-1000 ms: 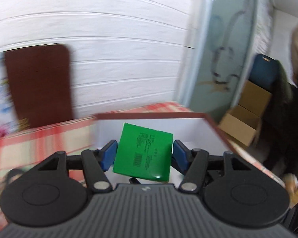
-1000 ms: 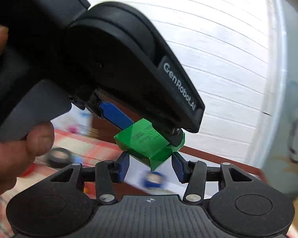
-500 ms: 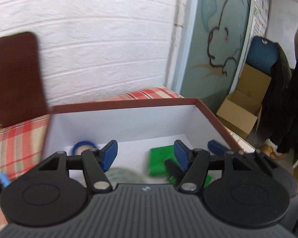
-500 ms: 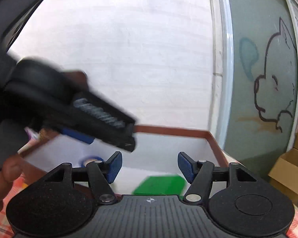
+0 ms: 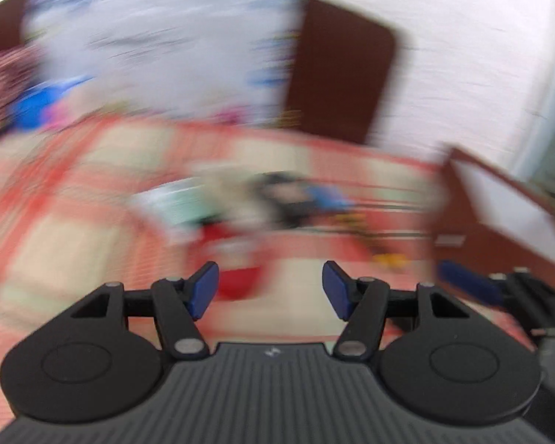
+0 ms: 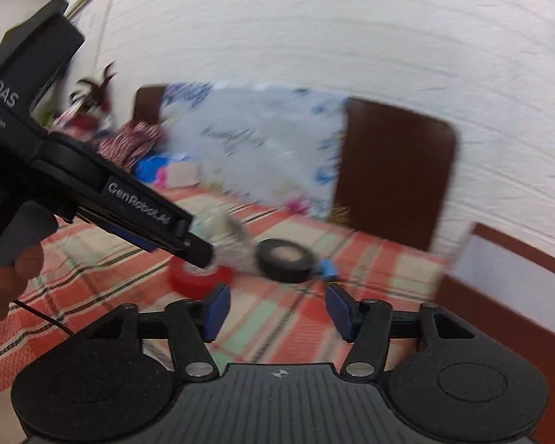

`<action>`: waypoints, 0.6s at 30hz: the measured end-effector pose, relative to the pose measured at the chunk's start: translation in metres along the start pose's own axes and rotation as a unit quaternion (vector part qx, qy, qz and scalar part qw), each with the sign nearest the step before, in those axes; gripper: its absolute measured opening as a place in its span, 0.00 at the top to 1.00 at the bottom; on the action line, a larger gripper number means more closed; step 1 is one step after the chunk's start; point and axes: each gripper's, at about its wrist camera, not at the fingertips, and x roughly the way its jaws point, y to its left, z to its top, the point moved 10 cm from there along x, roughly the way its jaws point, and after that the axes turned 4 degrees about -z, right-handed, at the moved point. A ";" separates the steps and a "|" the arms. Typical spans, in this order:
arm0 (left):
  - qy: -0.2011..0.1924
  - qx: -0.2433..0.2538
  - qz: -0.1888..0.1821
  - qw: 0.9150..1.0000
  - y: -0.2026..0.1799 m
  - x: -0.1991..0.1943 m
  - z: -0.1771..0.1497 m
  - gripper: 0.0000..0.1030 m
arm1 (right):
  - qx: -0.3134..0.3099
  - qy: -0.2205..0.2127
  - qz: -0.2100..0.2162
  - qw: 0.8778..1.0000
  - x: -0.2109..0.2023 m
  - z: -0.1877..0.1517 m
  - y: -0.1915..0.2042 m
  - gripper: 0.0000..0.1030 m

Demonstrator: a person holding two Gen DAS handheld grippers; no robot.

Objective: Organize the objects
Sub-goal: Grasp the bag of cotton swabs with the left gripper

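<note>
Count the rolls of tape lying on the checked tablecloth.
2 clear: red roll under the left gripper, black roll right of it. Blurred clutter between and beyond may hide more.

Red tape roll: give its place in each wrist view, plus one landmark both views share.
Left wrist: a blurred red tape roll low at centre, just right of the left claw's left pad, on the checked cloth.
Right wrist: left of centre, under the left claw's tip, beside the black tape roll.
Shared landmark: the dark brown chair back against the white wall.
</note>
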 end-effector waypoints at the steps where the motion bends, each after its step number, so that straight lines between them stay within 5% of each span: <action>1: 0.001 -0.013 0.029 1.000 0.025 0.002 -0.004 0.39 | -0.009 0.009 0.008 1.000 0.014 0.003 0.006 0.56; 4: 0.017 -0.056 0.077 0.995 0.080 0.007 -0.020 0.40 | -0.026 0.021 0.024 0.999 0.043 0.016 0.036 0.57; 8: -0.007 -0.065 0.061 0.996 0.093 0.001 -0.024 0.41 | -0.063 0.044 0.011 0.997 0.090 0.030 0.063 0.61; 10: -0.007 -0.067 0.061 0.996 0.092 0.001 -0.022 0.41 | -0.081 0.058 -0.006 0.995 0.102 0.022 0.062 0.87; 12: -0.005 -0.071 0.056 0.996 0.093 0.001 -0.020 0.41 | -0.085 0.049 -0.020 0.995 0.100 0.021 0.054 0.93; 16: 0.002 -0.097 0.023 0.995 0.085 -0.003 -0.017 0.43 | 0.029 0.042 0.013 0.999 0.048 0.034 0.021 0.98; 18: -0.003 -0.093 -0.008 0.996 0.069 -0.008 -0.013 0.43 | 0.125 0.052 0.043 0.990 0.013 0.029 -0.005 0.98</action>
